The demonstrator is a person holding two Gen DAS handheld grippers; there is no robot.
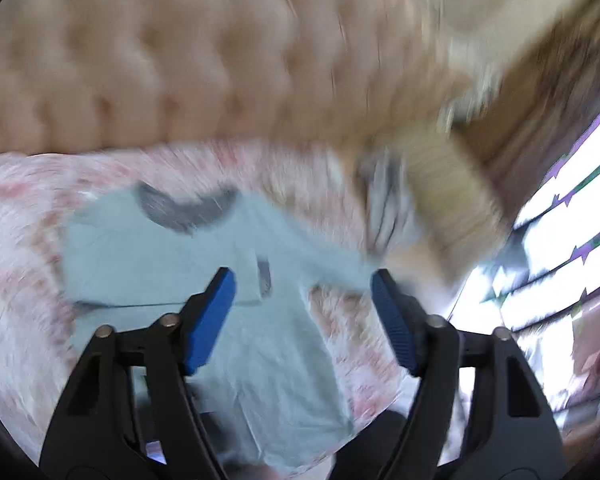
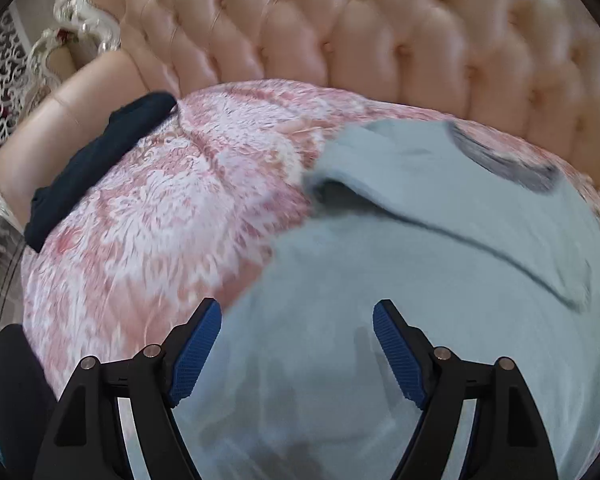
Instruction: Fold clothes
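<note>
A pale blue T-shirt (image 1: pixel 260 360) with a grey collar (image 1: pixel 186 210) lies flat on a pink and white patterned cover (image 1: pixel 20 280). One sleeve is folded in across its chest. My left gripper (image 1: pixel 302 282) hovers open above the shirt's lower half, nothing between its blue pads. In the right wrist view the same T-shirt (image 2: pixel 360 288) fills the lower right, its folded sleeve (image 2: pixel 364 148) lying over the body. My right gripper (image 2: pixel 298 312) stands open just over the shirt's left edge, gripping nothing.
A tufted beige headboard (image 2: pixel 380 32) runs behind the cover. A dark navy garment (image 2: pixel 96 160) lies at the cover's far left edge. A grey garment (image 1: pixel 384 204) rests on a wooden piece at the right, beside a bright window (image 1: pixel 560 240). The left wrist view is motion-blurred.
</note>
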